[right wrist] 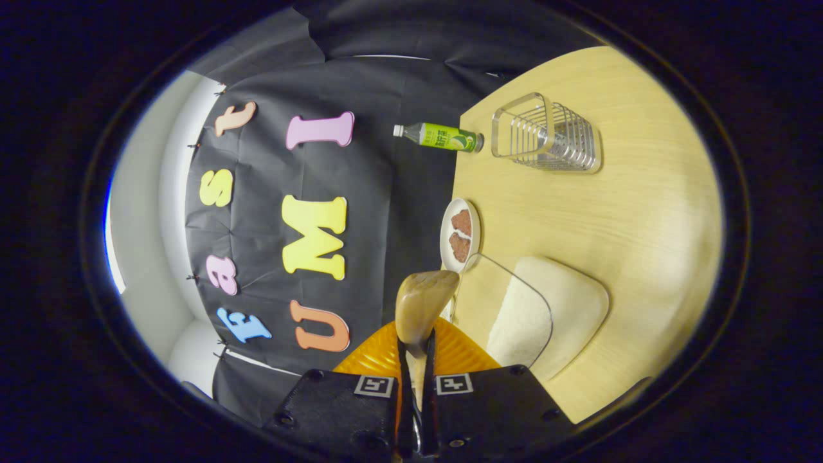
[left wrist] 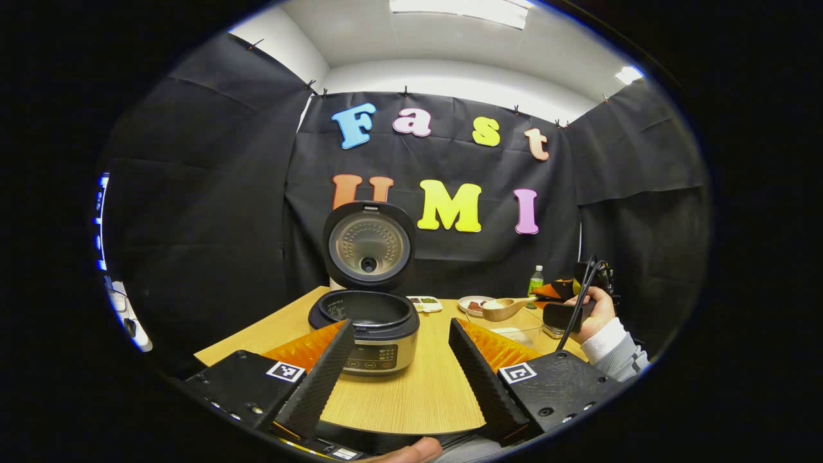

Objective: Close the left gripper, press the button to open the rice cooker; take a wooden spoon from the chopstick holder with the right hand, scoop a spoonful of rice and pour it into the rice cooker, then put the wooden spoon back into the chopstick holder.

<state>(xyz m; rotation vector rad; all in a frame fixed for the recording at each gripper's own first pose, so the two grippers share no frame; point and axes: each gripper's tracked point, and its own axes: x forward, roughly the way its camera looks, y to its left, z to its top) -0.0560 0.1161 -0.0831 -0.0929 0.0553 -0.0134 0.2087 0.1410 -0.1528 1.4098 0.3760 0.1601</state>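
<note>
Gripping the wooden spoon (right wrist: 421, 302) handle tight, right gripper (right wrist: 416, 360) holds its pale bowl at 3 o'clock of the rice cooker (left wrist: 373, 328), lid up; left gripper (left wrist: 398, 360) gapes wide.

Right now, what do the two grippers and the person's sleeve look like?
The left gripper has black housings with square black-and-white tags and ribbed orange panels. The right gripper matches, and a black cable hangs from it. The sleeve is light grey with a ribbed cuff.
</note>
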